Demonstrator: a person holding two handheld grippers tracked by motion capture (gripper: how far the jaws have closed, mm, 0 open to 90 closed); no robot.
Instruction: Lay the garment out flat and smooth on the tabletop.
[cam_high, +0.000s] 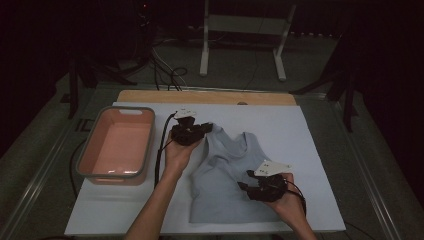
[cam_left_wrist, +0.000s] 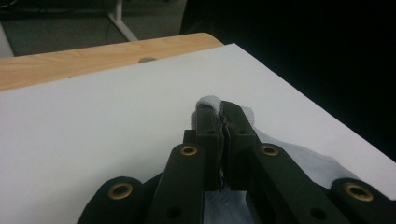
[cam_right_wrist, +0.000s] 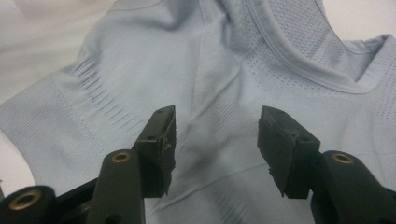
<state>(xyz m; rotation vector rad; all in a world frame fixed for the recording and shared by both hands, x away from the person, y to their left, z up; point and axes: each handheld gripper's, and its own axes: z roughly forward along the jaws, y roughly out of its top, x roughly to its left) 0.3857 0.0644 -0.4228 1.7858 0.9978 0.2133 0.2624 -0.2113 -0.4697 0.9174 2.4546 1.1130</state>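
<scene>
High view: a grey shirt (cam_high: 227, 185) lies on the bench (cam_high: 310, 150), right of the pink tub (cam_high: 117, 145). Left gripper view: the left gripper (cam_left_wrist: 223, 123) has its jaws clamped on the shirt's edge (cam_left_wrist: 208, 101). Right gripper view: the right gripper (cam_right_wrist: 217, 140) hovers over the shirt (cam_right_wrist: 196, 70), jaws half-open and empty.

Wooden table (cam_high: 150, 96) under a white board (cam_high: 300, 150), with pale-blue top (cam_high: 220, 195) and pink tub (cam_high: 95, 172)
</scene>
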